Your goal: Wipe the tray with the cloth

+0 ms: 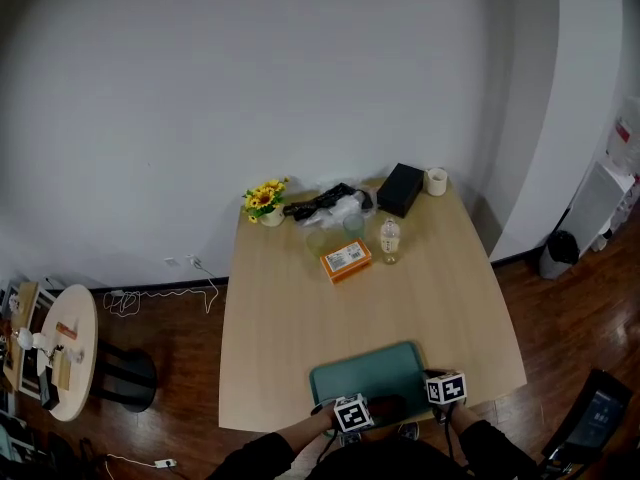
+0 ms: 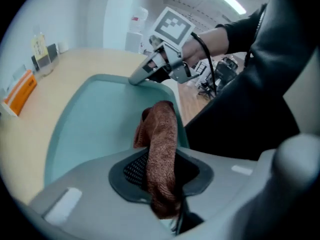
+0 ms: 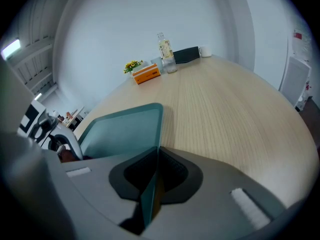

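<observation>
A teal tray (image 1: 365,373) lies at the table's near edge, right in front of me. My left gripper (image 2: 161,173) is shut on a rust-brown cloth (image 2: 161,139), which bunches over the tray's floor (image 2: 95,126) near its near right corner. My right gripper (image 3: 154,178) is shut on the tray's rim (image 3: 159,129) at the right side. In the left gripper view the right gripper (image 2: 150,73) shows clamped on that far rim. In the head view the left gripper (image 1: 352,412) and the right gripper (image 1: 446,388) sit at the tray's near side.
At the table's far end stand an orange box (image 1: 346,260), a bottle (image 1: 389,240), a black box (image 1: 400,188), a white cup (image 1: 435,180), yellow flowers (image 1: 264,200) and a dark bundle on plastic (image 1: 325,205). A round side table (image 1: 60,353) stands left on the floor.
</observation>
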### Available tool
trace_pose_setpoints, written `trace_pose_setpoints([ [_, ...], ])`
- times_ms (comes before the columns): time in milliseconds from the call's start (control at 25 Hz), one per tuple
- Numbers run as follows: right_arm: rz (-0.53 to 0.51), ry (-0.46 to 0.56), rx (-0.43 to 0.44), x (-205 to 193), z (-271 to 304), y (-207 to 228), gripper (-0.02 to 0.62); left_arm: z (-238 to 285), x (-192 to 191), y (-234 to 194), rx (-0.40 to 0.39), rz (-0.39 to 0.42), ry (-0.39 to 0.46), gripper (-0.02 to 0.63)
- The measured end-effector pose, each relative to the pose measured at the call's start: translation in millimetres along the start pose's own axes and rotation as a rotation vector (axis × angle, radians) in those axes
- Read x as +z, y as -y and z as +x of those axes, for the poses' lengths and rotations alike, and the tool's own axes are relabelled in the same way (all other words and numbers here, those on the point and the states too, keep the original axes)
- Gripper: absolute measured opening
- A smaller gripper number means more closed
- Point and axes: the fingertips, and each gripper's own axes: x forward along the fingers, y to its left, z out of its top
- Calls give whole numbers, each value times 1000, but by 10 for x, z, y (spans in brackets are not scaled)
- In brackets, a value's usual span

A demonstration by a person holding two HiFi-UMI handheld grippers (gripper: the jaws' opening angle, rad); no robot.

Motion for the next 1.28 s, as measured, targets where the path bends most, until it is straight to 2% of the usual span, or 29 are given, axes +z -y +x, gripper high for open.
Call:
trace_pose_setpoints([
  [120,1,8,5,6,0,-5,14,-135,229,-681,176,-6,14,72],
  [200,-5,25,7,82,17,27,14,-173,402,-1111,244,-34,20,72],
  [280,-13,41,4,182,25,54,14,-256,536,-1478,331,-29,0,72],
  [360,-10,37,-2,166,9,42,14,-282,569,-1598,379,-12,-31,72],
  [480,0,21,-4,70,-23,26,14,-153,557,-1427,350,-7,-30,74],
  [600,5,17,5,43,-26,20,14,-55,570,-1083,293,3,-12,74],
  [720,5,12,8,5,-26,33,15,117,654,-457,132,49,12,74],
  [840,8,-2,8,-17,-22,24,15,278,703,183,-73,26,29,74],
  [920,5,-8,7,-7,-22,16,15,345,710,378,-127,0,34,74],
  [1160,7,0,2,71,-34,37,15,304,702,92,-93,-28,17,74],
  [1200,11,1,3,67,-42,28,15,247,725,-69,-46,-29,17,74],
  [1280,18,4,6,52,-51,8,14,107,755,-535,100,-42,-3,74],
])
